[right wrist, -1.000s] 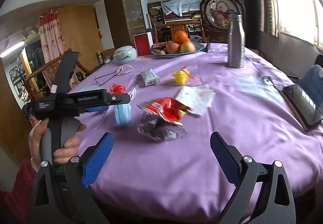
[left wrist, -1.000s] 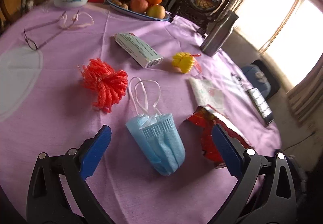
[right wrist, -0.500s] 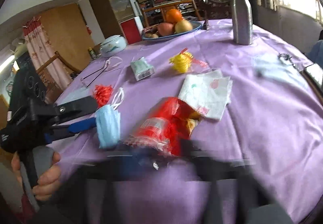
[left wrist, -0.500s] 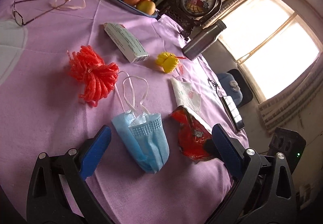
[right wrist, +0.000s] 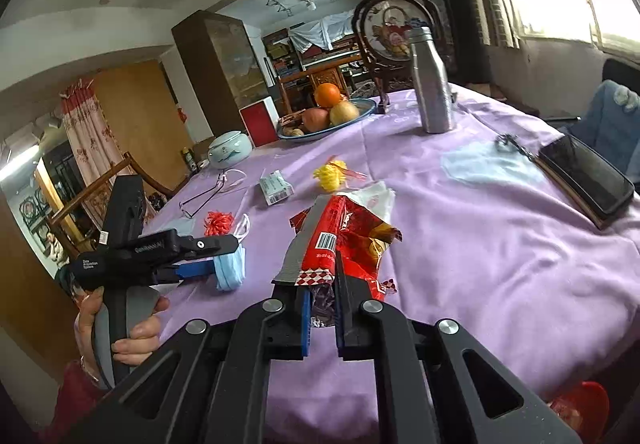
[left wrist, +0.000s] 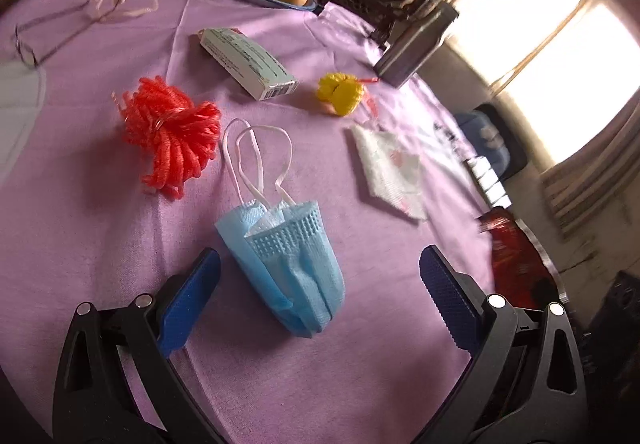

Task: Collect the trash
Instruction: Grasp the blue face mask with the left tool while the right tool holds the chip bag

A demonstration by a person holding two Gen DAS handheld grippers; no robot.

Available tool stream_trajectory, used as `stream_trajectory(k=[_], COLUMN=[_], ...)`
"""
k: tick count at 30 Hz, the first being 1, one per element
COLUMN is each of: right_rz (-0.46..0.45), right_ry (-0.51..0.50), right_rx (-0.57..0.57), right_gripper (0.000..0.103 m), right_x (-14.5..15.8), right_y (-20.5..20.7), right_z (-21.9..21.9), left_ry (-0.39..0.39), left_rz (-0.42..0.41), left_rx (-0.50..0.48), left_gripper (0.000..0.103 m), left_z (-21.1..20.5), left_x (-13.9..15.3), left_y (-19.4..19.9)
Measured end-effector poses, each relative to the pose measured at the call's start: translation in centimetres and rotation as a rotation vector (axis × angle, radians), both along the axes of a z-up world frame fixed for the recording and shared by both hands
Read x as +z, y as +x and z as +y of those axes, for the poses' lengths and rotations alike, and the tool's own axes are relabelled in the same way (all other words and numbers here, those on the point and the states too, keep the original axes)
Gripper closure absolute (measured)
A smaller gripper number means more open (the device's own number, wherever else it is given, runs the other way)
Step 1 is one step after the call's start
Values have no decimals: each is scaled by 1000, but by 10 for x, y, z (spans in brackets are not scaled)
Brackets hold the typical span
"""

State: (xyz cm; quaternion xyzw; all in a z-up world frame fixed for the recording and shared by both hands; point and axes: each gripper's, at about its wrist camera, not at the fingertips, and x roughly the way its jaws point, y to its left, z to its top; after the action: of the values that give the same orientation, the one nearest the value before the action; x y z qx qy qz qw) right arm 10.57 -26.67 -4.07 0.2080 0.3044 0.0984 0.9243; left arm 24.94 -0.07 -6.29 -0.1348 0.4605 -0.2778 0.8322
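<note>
Only partly visible, the red snack wrapper [right wrist: 344, 240] sits clamped in the right claw [right wrist: 322, 308]; left claw [left wrist: 320, 284] gapes empty.

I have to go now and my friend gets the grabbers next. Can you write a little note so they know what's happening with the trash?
Right gripper: shut on the red snack wrapper, holding it by its near end.
Left gripper: open, hovering over the blue face mask; the mask lies between its fingers, not gripped.
On the purple tablecloth, not yet picked up: mask, red net scrap, yellow net scrap, crumpled tissue, small carton.
Done: wrapper grabbed.
Left: bin the wrapper, then probably take the mask and the rest. No bin is clearly in view.
</note>
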Motion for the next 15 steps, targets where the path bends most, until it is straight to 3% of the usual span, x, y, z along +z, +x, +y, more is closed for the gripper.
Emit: stream_trajectory(k=[3,6,8,11,15], right_rz=[3,5,5,1,-14], right_ry=[11,21,28,35,38], right_rx=[-7,-18,-26,-43,-66], right_gripper=[92,92,92,92,92], right_x=[-5,-10,-12,-13,-8], right_y=[-7,-13,-17,-26,-39], right_z=[-6,-11,-16,-25,-36], left_ry=[125,239,277,280,185], left_rz=[-35,-63,-83,-131,-167], left_rx=[8,-1,-8,7,21], left_gripper=[10,36,59,65,66], left_z=[-14,-30,-37,-37,-26], left_x=[2,0,0,6,12], left_y=[-5,-9,-11,-21,-46])
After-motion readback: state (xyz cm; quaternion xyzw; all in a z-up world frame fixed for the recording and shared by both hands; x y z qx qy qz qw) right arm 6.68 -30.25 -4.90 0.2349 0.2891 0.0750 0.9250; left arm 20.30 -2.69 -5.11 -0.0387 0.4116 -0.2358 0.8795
